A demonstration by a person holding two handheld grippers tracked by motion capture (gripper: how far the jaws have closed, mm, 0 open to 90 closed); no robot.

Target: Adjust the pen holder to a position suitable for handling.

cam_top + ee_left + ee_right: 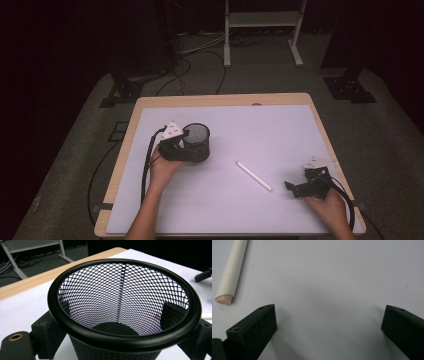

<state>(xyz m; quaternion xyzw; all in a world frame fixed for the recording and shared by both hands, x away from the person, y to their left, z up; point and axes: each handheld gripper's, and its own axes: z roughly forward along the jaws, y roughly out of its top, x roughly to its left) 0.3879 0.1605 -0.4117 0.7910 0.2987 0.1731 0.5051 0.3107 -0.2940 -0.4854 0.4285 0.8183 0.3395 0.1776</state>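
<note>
Left tool [186, 146] (clamped) around mesh cup [198, 141]

mesh cup [198, 142] on table [280, 125] left; pen [253, 175] lying right of it.

We're looking down on a light wooden table [131, 131] with a large white sheet [270, 130] spread over nearly all of its top, wood showing as a border along the far and left edges. On the sheet's left part we have a black mesh pen cup [196, 141], standing upright, mouth open to us. Right of centre lies a white pen [253, 175], flat on the sheet and angled, well apart from the cup.
</note>
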